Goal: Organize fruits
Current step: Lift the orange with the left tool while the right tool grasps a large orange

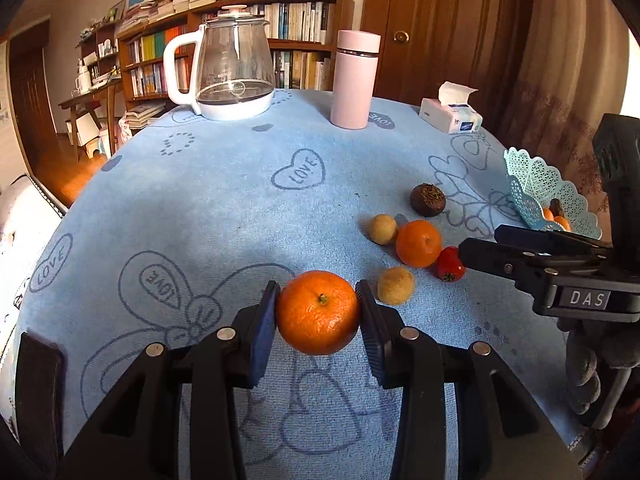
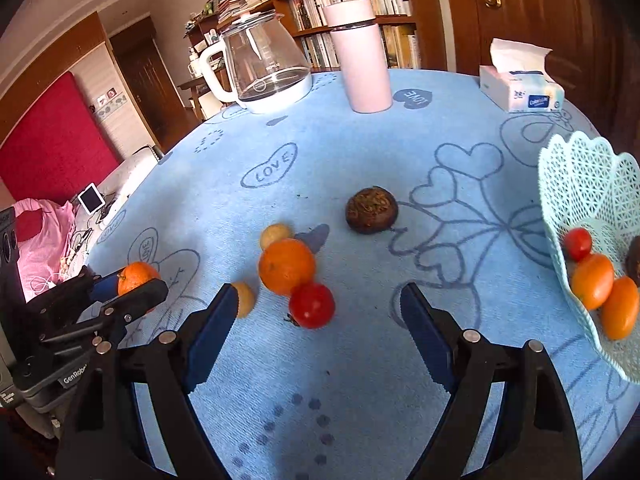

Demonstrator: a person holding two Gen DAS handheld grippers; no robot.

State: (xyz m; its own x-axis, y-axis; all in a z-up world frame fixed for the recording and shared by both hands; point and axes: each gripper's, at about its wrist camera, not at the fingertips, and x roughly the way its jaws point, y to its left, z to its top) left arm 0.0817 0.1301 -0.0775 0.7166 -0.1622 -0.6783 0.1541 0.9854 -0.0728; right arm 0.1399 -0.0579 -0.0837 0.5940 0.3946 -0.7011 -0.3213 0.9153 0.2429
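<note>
Between ribbed gripper pads point(image 1: 267, 332), dimpled round orange point(image 1: 318, 312)

Fuzzy terry tablecloth point(image 1: 224, 216); glass kettle point(image 1: 234, 66); lacy plastic basket point(image 2: 580, 184).

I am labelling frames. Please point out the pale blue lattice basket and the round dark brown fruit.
pale blue lattice basket point(image 2: 580, 184): right wrist view, back wall.
round dark brown fruit point(image 2: 372, 210): right wrist view, top.

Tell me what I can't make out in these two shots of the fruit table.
- Basket, left wrist view: the right tongs cover most of its contents.
- Basket, right wrist view: cut off by the right edge, as is a dark thing inside.
- Held orange, right wrist view: half hidden behind the left tongs.
- Book spines: too small to read.
</note>
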